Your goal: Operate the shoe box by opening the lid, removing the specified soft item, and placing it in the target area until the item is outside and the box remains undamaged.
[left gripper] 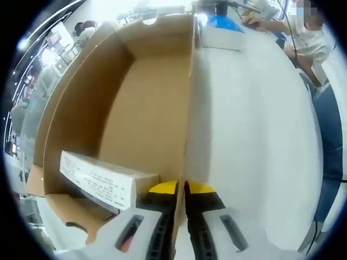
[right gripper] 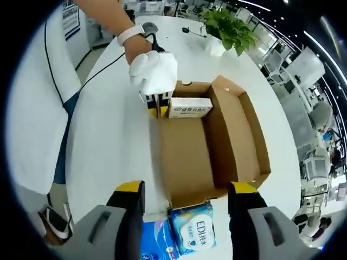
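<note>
The shoe box (right gripper: 217,141) is plain brown cardboard, matt and a little rough, with soft raw edges. Inside the shoe box lies a small carton (right gripper: 188,107) of smooth white card with tiny print. The worktop (right gripper: 108,141) under the shoe box is white, smooth and a bit shiny. Just in front of the shoe box lies a soft pack (right gripper: 192,230) in glossy blue plastic wrap. The left tongs (left gripper: 180,190) have yellow tips and black pads like hard rubber, on smooth grey plastic. A hand (right gripper: 154,73) above the shoe box wears a white cloth glove.
</note>
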The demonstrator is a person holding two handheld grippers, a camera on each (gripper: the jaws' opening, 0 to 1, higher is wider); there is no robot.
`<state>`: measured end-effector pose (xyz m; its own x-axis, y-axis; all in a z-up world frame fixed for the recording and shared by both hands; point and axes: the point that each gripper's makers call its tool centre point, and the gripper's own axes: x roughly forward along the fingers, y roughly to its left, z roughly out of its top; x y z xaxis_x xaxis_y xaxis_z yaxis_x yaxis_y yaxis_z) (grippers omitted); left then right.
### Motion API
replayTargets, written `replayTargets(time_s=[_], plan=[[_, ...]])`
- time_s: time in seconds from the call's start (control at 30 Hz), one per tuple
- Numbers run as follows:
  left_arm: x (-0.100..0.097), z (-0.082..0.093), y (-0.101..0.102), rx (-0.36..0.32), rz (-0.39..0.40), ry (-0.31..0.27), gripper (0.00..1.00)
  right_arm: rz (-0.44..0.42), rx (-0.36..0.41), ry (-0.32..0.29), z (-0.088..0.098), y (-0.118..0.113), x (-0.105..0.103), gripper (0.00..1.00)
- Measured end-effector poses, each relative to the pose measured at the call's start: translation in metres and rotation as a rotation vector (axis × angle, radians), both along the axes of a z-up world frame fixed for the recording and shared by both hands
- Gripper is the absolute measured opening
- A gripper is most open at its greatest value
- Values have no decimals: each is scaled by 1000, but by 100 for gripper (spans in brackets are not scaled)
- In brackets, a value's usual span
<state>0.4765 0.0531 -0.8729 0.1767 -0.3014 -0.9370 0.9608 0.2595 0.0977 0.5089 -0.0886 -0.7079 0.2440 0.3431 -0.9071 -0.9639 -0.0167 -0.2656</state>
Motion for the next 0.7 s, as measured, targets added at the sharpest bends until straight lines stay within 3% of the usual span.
replayTargets(time_s=[0.23, 0.33, 0.63, 0.7], plan=[[0, 0, 1, 0, -27, -18, 4, 73, -48, -12, -2, 34, 25, 62], [-3, 2, 1, -1, -26, -19, 4, 141, -74, -54, -3, 45, 39, 62], [-7, 7, 3, -6, -5, 1, 4, 242, -49, -46, -8, 89, 63, 64], [-7, 7, 3, -6, -3, 3, 4, 303, -44, -55, -11, 99, 67, 63]])
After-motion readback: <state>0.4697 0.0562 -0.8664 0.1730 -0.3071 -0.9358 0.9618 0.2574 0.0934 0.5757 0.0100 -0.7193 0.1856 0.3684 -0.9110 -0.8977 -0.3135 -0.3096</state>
